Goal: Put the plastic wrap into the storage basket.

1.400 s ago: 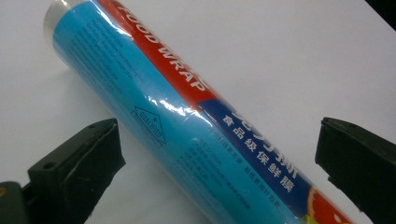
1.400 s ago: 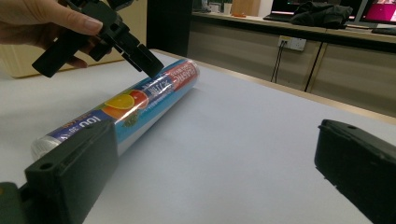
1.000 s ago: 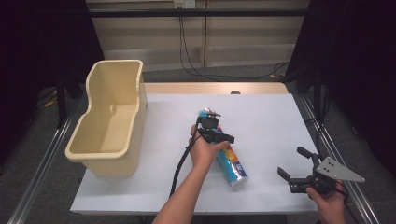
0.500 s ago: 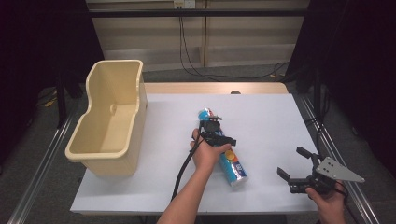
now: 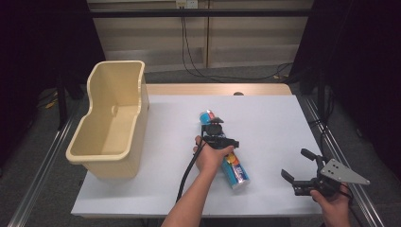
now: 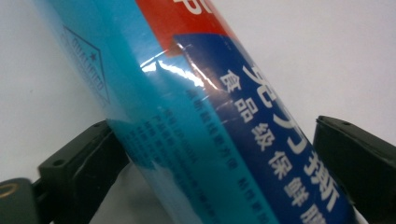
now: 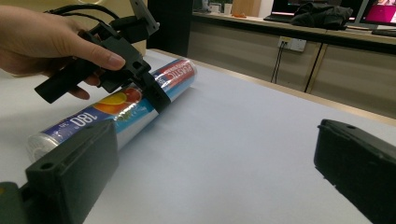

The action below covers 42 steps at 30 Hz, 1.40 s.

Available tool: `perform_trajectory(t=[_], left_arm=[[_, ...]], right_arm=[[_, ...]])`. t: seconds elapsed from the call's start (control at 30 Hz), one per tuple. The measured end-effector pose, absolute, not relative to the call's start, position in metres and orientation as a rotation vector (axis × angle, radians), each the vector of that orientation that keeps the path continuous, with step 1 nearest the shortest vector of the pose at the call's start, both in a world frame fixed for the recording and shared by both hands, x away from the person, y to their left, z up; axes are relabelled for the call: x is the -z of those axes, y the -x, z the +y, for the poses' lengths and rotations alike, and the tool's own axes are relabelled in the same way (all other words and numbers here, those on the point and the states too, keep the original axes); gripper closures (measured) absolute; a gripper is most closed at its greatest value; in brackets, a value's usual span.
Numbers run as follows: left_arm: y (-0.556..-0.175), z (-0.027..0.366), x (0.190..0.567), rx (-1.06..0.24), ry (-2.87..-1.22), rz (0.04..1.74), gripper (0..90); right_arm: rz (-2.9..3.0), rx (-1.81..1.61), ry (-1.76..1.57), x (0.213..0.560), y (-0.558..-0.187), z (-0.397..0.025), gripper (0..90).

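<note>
A: Item one — roll of cling film, lying flat at centre of the surface?
B: Yes; left claw straddles its middle, jaws wide, not yet clamped — set for a lift.
A: Right claw?
B: Four o'clock, open, empty. Bin at nine o'clock.
</note>
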<state>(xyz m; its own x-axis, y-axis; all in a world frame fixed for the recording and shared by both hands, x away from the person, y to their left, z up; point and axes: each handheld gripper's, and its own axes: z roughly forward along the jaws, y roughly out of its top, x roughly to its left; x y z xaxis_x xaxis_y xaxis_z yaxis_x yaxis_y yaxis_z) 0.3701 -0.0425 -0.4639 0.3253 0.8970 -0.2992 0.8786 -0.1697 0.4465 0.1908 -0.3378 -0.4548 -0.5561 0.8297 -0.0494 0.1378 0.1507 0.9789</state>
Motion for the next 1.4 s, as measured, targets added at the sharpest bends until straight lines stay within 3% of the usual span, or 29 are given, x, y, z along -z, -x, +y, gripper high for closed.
perform_trajectory(t=[0.47,0.7,0.83,0.93,1.4], left_arm=[[-0.377,-0.026,0.458,0.048,-2.076,1.64,16.0],[-0.378,-0.017,0.454,0.017,-2.147,1.631,20.2],[-0.381,-0.01,0.447,-0.104,-2.262,1.634,24.9],[-0.383,-0.003,0.446,-0.113,-2.26,1.636,28.0],[-0.38,0.007,0.447,-0.059,-2.274,1.661,28.2]], right_arm=[[1.815,-1.435,-0.92,0.455,-0.189,-0.34,0.0],[1.82,-1.431,-0.916,0.454,-0.188,-0.339,0.0],[1.82,-1.429,-0.916,0.454,-0.188,-0.34,0.0],[1.819,-1.427,-0.916,0.454,-0.188,-0.34,0.0],[1.831,-1.426,-0.913,0.456,-0.191,-0.336,0.0]])
